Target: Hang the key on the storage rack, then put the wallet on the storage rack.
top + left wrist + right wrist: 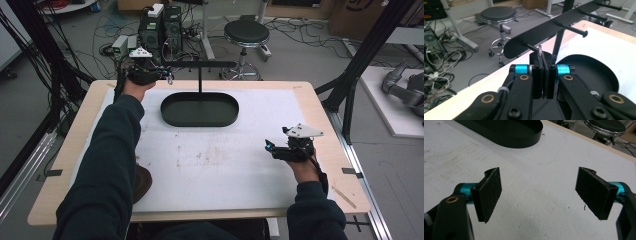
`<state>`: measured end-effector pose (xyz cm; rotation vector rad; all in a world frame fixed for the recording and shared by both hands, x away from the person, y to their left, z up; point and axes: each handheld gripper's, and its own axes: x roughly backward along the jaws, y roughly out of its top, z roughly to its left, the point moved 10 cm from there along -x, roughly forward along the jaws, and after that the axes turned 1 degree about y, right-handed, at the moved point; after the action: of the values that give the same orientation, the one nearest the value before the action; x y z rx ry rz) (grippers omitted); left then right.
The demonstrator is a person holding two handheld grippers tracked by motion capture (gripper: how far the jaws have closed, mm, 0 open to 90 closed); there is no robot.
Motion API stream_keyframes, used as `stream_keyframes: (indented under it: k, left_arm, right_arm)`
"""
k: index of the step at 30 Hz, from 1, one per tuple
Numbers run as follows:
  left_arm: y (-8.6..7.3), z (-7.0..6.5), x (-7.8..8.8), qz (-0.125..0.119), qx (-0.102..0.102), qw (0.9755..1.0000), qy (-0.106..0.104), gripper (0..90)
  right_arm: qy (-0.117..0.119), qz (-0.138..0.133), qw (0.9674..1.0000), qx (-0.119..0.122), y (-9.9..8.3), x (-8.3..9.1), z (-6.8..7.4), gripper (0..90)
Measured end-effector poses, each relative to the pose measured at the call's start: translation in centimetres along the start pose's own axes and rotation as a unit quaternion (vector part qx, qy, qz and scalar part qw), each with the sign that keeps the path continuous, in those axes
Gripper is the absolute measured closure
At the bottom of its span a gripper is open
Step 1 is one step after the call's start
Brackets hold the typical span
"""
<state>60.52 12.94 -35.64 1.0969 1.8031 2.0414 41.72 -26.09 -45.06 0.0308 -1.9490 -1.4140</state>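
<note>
A black stand is sitting on the white mat covering the bench, toward the far side and a little left of centre. Its base is an oval tray with a low rim, and a thin post is rising from the rear of that tray to carry a flat horizontal bar. In the left gripper view 2 short pegs are sticking out of the bar, the nearer peg reaching toward the tool and the farther peg ending in a round cap.

The left tool is hovering at the far left of the bench, level with the left end of the bar. Its jaws are clenched on a small thin pale piece that is poking up between the pads, just beside the nearer peg; I cannot tell what the piece is, nor whether it is touching the peg.

The right tool is hanging low over the mat on the right side of the bench, well apart from the stand. Its jaws are standing wide apart and released, with bare scuffed mat showing between the 2 pads.

A brown object is lying near the front left, partly hidden by the person's left sleeve. Beyond the bench, a round black stool is standing on the cable-strewn floor
</note>
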Motion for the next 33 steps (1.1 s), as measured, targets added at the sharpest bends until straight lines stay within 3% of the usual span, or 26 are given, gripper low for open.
stream_keyframes:
  k: [2, 6, 10, 13, 19, 23, 27, 33]
  left_arm:
    - [-0.3, 0.1, 0.0, 0.002, 0.004, 0.9999, 0.011, 85.2]
    - [-1.2, 0.4, 1.1, -0.004, 0.009, 0.9996, 0.025, 71.4]
    - [-1.8, 0.5, 3.3, -0.034, 0.017, 0.9985, 0.039, 62.1]
    - [-2.0, -0.2, 5.0, -0.068, 0.045, 0.9964, 0.024, 54.0]
    - [-2.9, -1.3, 8.2, -0.091, 0.075, 0.9924, 0.036, 18.8]
    - [-4.1, -1.6, 10.1, -0.092, 0.073, 0.9922, 0.042, 18.0]
    - [-5.4, -1.8, 11.8, -0.090, 0.074, 0.9917, 0.055, 18.0]
    - [-7.0, -2.4, 13.8, -0.091, 0.072, 0.9917, 0.054, 18.0]
  right_arm:
    - [0.001, 0.000, 1.0000, -0.001, 0.0, 0.0, 0.0, 21.4]
    - [0.003, 0.000, 1.0000, 0.000, 0.0, -0.1, 0.1, 21.4]
    - [0.007, 0.000, 1.0000, 0.005, 0.1, -0.5, 0.2, 21.4]
    - [0.012, 0.000, 0.9999, 0.003, 0.3, -0.8, 0.4, 21.4]
    - [0.017, 0.002, 0.9999, 0.001, 0.6, -1.4, 0.1, 21.2]
    - [0.017, 0.002, 0.9998, -0.005, 0.5, -1.3, -0.2, 21.2]
    - [0.015, -0.002, 0.9999, 0.005, 0.8, -1.1, 0.0, 21.2]
    - [0.011, -0.001, 0.9999, 0.003, 0.8, -1.2, -0.1, 21.2]
